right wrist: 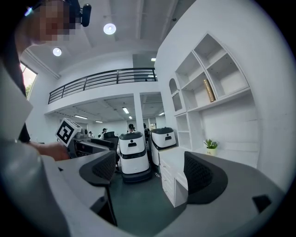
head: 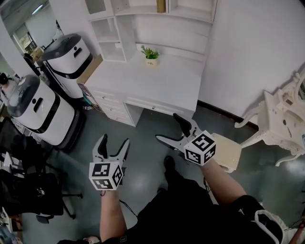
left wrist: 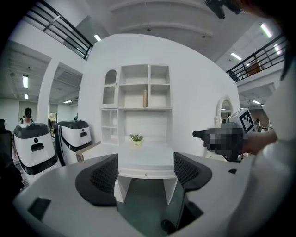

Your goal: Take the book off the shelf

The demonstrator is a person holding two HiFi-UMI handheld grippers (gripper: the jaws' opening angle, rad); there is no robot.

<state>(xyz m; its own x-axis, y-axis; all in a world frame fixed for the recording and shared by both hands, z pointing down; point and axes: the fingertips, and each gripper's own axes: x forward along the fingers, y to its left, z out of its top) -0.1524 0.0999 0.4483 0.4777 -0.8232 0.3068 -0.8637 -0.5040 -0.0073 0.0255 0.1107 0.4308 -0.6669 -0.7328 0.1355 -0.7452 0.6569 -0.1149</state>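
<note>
A thin tan book (left wrist: 144, 98) stands upright on a middle shelf of the white shelf unit (left wrist: 135, 104) above the desk; it also shows as the book (right wrist: 209, 90) in the right gripper view and the book (head: 161, 5) at the head view's top edge. My left gripper (head: 113, 146) is open and empty, held over the floor well in front of the desk. My right gripper (head: 172, 128) is open and empty too, closer to the desk's front edge. Both are far below the book.
A white desk (head: 143, 81) carries a small potted plant (head: 151, 55). Two white-and-black service robots (head: 45, 107) stand at the left. A white ornate chair (head: 281, 124) is at the right, a cream stool (head: 226, 150) by my right arm, and a black office chair (head: 33, 190) at lower left.
</note>
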